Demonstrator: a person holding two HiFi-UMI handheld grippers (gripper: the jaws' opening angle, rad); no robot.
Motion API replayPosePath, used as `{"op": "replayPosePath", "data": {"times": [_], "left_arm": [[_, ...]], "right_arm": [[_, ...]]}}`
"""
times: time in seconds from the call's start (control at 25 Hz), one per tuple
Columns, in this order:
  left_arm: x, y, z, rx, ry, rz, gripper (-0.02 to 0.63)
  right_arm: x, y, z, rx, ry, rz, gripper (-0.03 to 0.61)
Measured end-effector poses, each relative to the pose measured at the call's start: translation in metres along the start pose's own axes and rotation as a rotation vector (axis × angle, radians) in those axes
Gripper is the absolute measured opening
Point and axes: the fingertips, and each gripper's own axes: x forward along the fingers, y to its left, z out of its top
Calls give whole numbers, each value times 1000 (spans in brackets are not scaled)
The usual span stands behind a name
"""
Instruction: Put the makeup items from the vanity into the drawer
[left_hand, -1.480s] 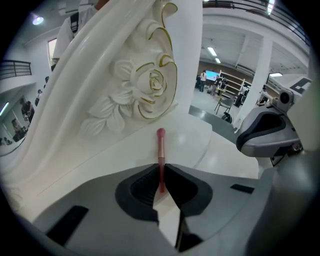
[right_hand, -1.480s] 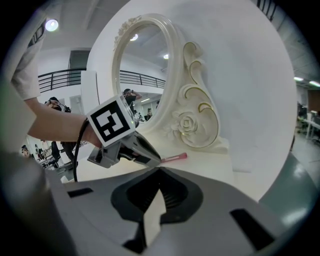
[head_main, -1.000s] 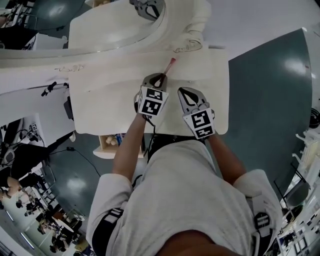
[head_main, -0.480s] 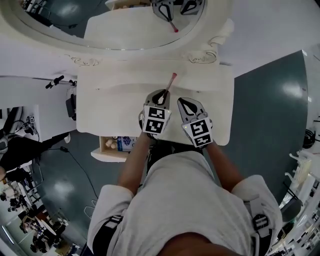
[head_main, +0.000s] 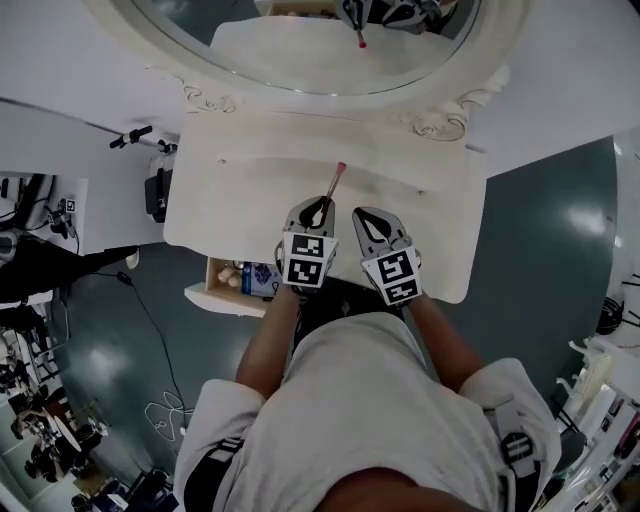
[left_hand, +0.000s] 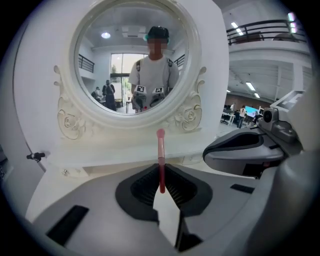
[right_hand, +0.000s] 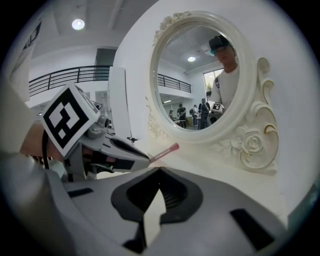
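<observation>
Head view gives little to read: the marker cube (head_main: 306, 259) on the left claw (head_main: 321, 205) and its twin on the right claw (head_main: 366, 214) bear black-and-white square patterns. A blue-labelled item (head_main: 262, 276) lies in the open drawer (head_main: 222, 299) at the lower left edge of the table (head_main: 250, 190), its print too small to make out. The makeup brush (head_main: 335, 182) is a slim stick with a reddish-pink handle and a paler pink tip (too blurred to show bristles). It sits just above the centre of the frame, poking out of the left claw up and to the right over the cream table top toward the oval mirror (head_main: 300, 45). In the left gripper view the left claw (left_hand: 161, 186) is clamped on the lower end of the makeup brush (left_hand: 161, 157), its ribbed black pads pressing either side of the handle. The makeup brush stands upright at mid-frame before the mirror (left_hand: 137, 60), whose carved frame shows roses and scrolls and whose glass reflects a person (left_hand: 152, 75) in a pale shirt and dark cap. In the right gripper view the right claw (right_hand: 159, 192) is clenched, pads together, with nothing in it. The left claw (right_hand: 145, 159) sits at the left of that frame, just beside the right one, with the makeup brush (right_hand: 166, 151) slanting out to the right.
</observation>
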Motion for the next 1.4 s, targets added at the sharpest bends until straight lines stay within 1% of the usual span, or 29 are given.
{"op": "replayPosePath", "data": {"times": [0.2,0.36,0.6,0.96,1.24,1.4], "left_arm": [[-28,19,-17,-32,-5,36,38],[-47,36,-25,-56,-14,68,38],[-77,57,-44,-115,-28,119,38],[-120,92,-77,-205,-46,191,38],[-147,116,-109,-283,-47,267,38],[-172,129,-133,-333,-41,313,38]], "right_arm": [[10,33,7,-29,-1,48,14],[19,52,13,-47,-2,78,14],[31,88,18,-77,-1,126,15],[48,151,27,-129,8,226,14],[62,194,18,-161,41,314,14],[70,230,16,-180,55,376,14]]}}
